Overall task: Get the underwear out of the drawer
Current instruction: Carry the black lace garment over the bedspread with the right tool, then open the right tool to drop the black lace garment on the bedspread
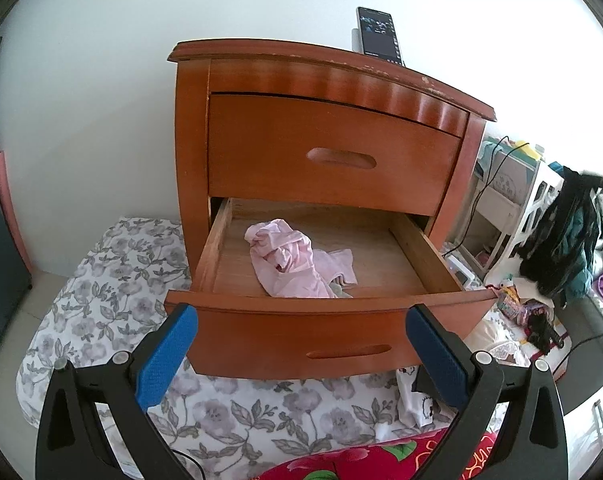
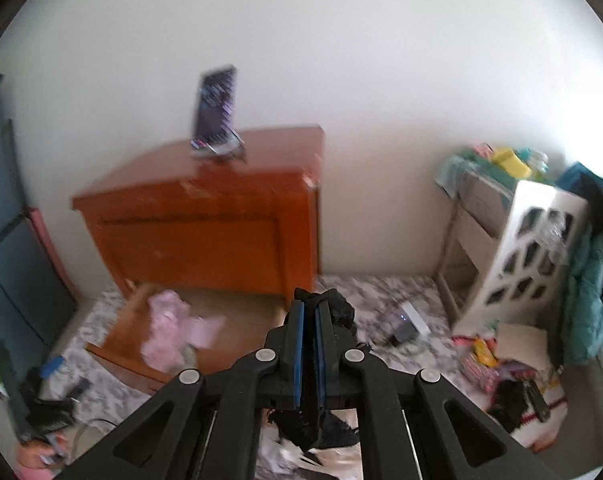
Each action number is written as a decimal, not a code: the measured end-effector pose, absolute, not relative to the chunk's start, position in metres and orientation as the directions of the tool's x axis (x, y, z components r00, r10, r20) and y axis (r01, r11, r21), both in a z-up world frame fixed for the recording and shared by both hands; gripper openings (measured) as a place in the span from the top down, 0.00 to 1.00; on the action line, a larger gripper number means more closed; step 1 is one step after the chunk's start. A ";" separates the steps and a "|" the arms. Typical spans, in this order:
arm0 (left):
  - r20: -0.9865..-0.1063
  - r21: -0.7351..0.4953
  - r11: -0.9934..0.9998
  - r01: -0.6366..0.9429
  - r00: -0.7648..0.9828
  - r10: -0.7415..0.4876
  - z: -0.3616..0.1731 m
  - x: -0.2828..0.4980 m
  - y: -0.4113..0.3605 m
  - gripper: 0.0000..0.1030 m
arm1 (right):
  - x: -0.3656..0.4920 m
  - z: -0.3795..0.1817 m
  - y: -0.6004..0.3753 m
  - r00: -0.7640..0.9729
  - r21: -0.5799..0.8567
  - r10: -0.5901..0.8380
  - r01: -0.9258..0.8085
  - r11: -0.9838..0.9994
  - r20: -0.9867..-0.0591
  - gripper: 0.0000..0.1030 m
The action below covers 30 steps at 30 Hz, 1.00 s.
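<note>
Black crumpled underwear (image 2: 337, 308) hangs lengthwise, clamped in my right gripper (image 2: 309, 308); only my left view shows my spread-apart, empty left gripper (image 1: 301, 320) facing the open wooden drawer (image 1: 301, 320) holding pink cloth (image 1: 293, 260).

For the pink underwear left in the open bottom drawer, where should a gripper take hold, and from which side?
Probably the bunched, raised fold at the top of the pink underwear, approached from above through the open drawer. That crumpled ridge stands proud of the wooden floor and gives the fingers something to pinch; the flat edges lie flush. The drawer front blocks a low approach.
</note>
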State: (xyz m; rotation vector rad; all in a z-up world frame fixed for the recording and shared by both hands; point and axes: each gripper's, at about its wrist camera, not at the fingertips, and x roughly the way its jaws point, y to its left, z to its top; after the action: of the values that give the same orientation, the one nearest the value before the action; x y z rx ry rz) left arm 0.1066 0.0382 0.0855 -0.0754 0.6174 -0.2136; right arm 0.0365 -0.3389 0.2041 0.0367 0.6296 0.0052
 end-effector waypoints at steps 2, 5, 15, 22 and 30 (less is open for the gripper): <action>-0.569 -0.130 0.975 0.178 0.792 -0.220 0.085 0.107 0.037 0.00 | 0.042 0.180 -0.348 0.780 0.015 -0.018 0.036 0.999 -0.626 0.95; -0.574 -0.128 0.976 0.178 0.789 -0.219 0.083 0.109 0.037 0.00 | 0.057 0.124 -0.358 0.703 -0.020 -0.064 0.070 0.997 -0.708 0.95; -0.596 -0.130 0.978 0.161 0.776 -0.206 0.075 0.115 0.041 0.00 | 0.069 -0.053 -0.374 0.377 0.007 -0.038 0.118 0.993 -0.925 0.95; -0.599 -0.123 0.977 0.175 0.772 -0.213 0.074 0.116 0.036 0.00 | 0.058 -0.094 -0.368 0.319 0.031 -0.013 0.133 0.991 -0.948 0.92; -0.602 -0.118 0.978 0.173 0.771 -0.209 0.076 0.116 0.036 0.00 | 0.051 -0.089 -0.359 0.361 0.027 -0.024 0.136 0.990 -0.932 0.61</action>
State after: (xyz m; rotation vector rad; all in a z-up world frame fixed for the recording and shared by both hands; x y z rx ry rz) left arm 0.1157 0.0360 0.0760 -0.0572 0.6588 -0.2068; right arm 0.0514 -0.3587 -0.0894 0.1061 1.1973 -0.1036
